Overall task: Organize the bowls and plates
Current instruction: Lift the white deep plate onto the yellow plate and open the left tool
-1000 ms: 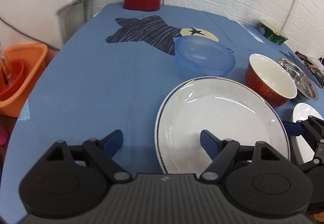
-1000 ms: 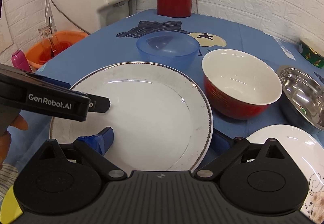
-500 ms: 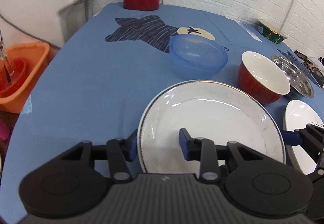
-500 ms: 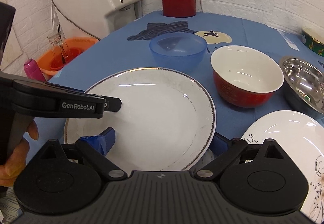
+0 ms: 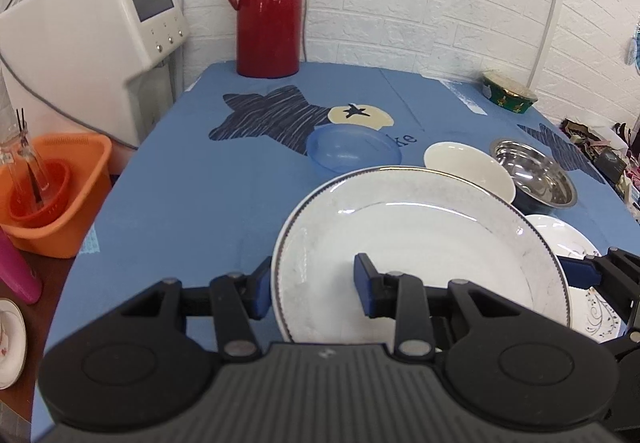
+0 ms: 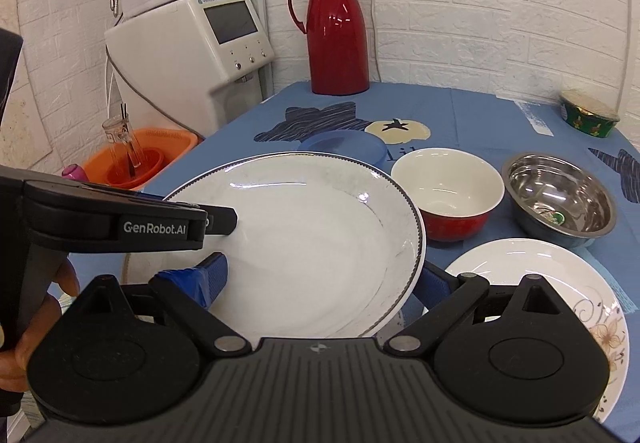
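Observation:
A large white plate (image 5: 420,243) with a dark beaded rim is raised off the blue tablecloth and tilted. My left gripper (image 5: 312,287) is shut on its near left rim, one pad under the rim and one inside the plate; the right wrist view shows it side-on over the plate (image 6: 320,235). My right gripper (image 6: 324,279) is open, its fingers wide apart on either side of the plate's near right edge. Behind stand a blue plastic bowl (image 5: 352,151), a red bowl (image 6: 448,187) with a white inside and a steel bowl (image 6: 560,199). A flower-patterned plate (image 6: 540,283) lies at the right.
A red thermos jug (image 5: 268,7) stands at the table's far edge, and a green tin (image 5: 508,95) at the far right. Left of the table are a white dispenser (image 5: 100,27) and an orange basin (image 5: 52,195). A person's hand (image 6: 24,323) grips the left tool.
My left gripper's fingers closed from wide open onto the plate's rim. The plate then rose off the cloth, and both grippers came up with it.

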